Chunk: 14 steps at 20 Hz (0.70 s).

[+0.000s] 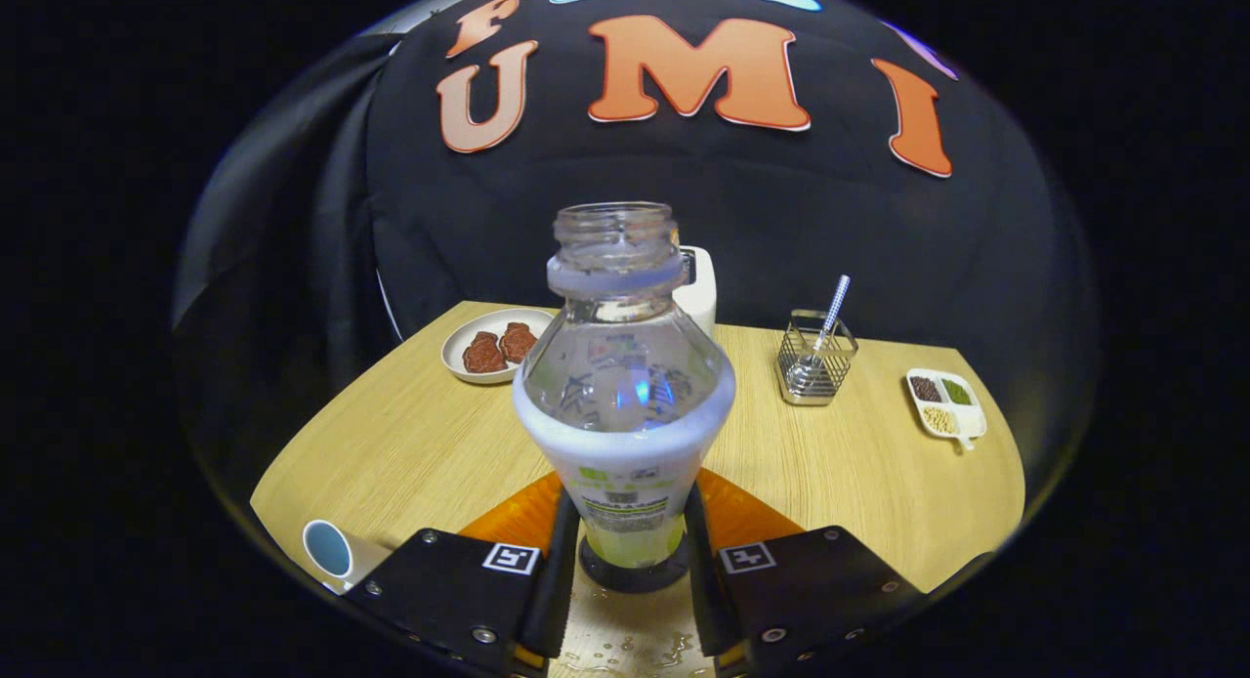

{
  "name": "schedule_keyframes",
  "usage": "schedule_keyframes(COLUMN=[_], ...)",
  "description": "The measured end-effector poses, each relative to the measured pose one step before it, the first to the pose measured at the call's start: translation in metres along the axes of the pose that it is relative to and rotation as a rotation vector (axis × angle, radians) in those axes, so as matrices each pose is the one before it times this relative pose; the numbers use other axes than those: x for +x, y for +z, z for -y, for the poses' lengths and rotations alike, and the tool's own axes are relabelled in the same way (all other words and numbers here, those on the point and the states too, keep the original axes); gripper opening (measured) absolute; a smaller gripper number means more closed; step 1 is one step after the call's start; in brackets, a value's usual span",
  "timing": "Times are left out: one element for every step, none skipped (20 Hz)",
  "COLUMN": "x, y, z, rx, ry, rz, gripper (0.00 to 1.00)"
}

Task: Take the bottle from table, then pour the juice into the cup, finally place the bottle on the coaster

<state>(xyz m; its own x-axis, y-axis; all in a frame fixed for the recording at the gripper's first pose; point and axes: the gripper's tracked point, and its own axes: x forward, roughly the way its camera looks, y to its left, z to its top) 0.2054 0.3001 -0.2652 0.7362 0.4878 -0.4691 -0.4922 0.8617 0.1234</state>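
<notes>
An uncapped clear bottle [625, 385] with a white label stands upright between my fingers, a little pale yellow-green juice left at its bottom. My gripper [630, 536] is shut on the bottle's lower body, one finger [559, 571] on its left and the other on its right. Under the bottle's base sits a dark round disc [630, 578], with an orange mat [513, 517] showing on both sides behind the fingers; I cannot tell whether the base rests on the disc. A white cup [327, 549] with a blue inside lies to the left of the fingers at the table's near edge.
On the wooden table [410, 444] beyond the bottle are a plate of brown pieces [496, 346], a white appliance [698, 292], a wire holder with a spoon [816, 360] and a divided dish of grains [945, 404]. Droplets [625, 649] wet the table between the fingers.
</notes>
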Motion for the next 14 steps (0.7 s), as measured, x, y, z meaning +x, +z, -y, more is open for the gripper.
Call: schedule_keyframes(x=[0.00337, 0.00263, 0.00264, 0.00417, 0.003, 0.00056, 0.00192, 0.0017, -0.00017, 0.00205, 0.00104, -0.00058, 0.00011, -0.00082], y=[-0.00619, -0.00639, -0.005, -0.00348, -0.00323, -0.00254, -0.00137, -0.00291, -0.00254, -0.00436, -0.00302, -0.00185, -0.00133, -0.00302], z=[0.00363, 0.00155, -0.0006, -0.00344, -0.00351, -0.00043, -0.00067, -0.00097, -0.0021, -0.00247, -0.00122, -0.00069, -0.00003, -0.00107], rx=[0.00236, -0.00331, -0.00322, -0.00692, -0.01155, -0.01463, -0.01165, -0.00303, 0.00452, 0.00433, -0.00607, -0.01527, -0.01931, -0.01693], ry=[-0.00189, 0.0014, 0.00815, 0.01301, 0.01582, 0.00423, 0.00242, -0.00016, 0.00885, 0.00635, 0.0052, -0.0025, -0.00189, 0.00056], rz=[-0.01092, -0.00751, -0.00276, -0.00423, -0.00508, -0.00287, -0.00192, -0.00092, -0.00422, -0.00551, -0.00671, -0.00022, 0.00066, -0.00106], gripper=[0.52, 0.52, 0.52, 0.52, 0.52, 0.52, 0.52, 0.52, 0.52, 0.52, 0.53, 0.57, 0.57, 0.59])
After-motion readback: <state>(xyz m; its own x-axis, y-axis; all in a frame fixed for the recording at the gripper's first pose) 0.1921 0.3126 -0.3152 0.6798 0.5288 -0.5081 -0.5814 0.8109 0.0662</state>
